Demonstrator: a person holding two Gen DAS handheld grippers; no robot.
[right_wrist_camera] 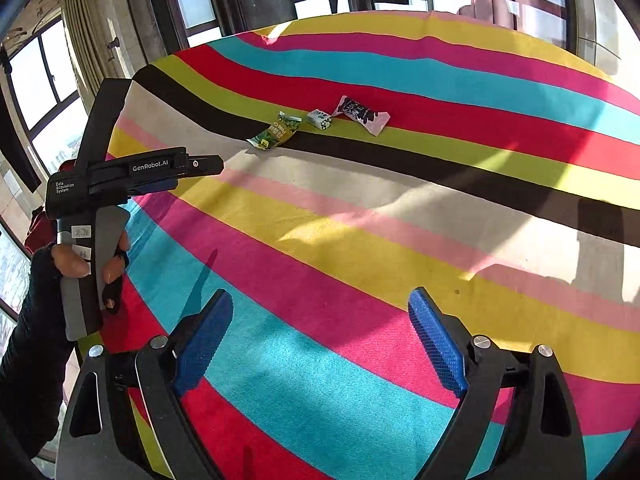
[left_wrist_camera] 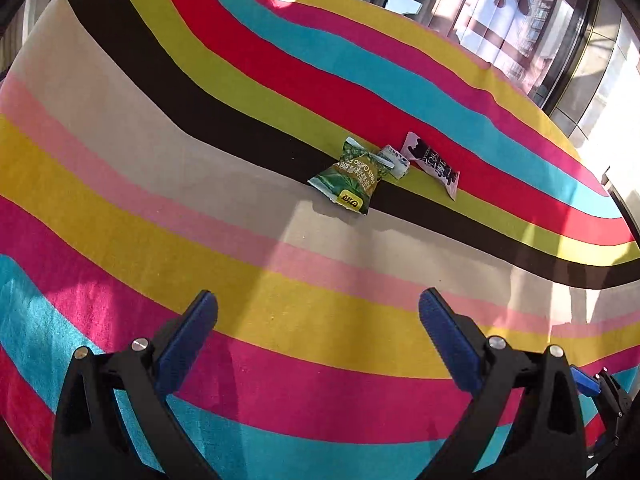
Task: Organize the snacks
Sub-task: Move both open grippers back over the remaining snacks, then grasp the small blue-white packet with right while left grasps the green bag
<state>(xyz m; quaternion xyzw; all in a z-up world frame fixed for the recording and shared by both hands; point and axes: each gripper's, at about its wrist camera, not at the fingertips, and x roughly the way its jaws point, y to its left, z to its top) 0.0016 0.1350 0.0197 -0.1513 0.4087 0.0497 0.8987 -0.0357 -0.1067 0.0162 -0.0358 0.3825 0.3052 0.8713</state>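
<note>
Three snacks lie in a short row on the striped tablecloth (left_wrist_camera: 168, 184), far ahead of both grippers. A green packet (left_wrist_camera: 350, 178) (right_wrist_camera: 276, 132) rests across the black stripe. Right of it sits a small white packet (left_wrist_camera: 394, 160) (right_wrist_camera: 320, 119), then a pink and black packet (left_wrist_camera: 434, 164) (right_wrist_camera: 362, 114). My left gripper (left_wrist_camera: 319, 300) is open over the yellow and pink stripes, with nothing between its blue pads. My right gripper (right_wrist_camera: 321, 296) is also open and holds nothing, over the blue and pink stripes.
In the right wrist view a person's gloved hand (right_wrist_camera: 112, 268) grips the left tool's handle at the table's left edge. The cloth (right_wrist_camera: 360, 216) covers the whole table. Windows (right_wrist_camera: 44, 76) and curtains (left_wrist_camera: 500, 12) stand beyond the far edge.
</note>
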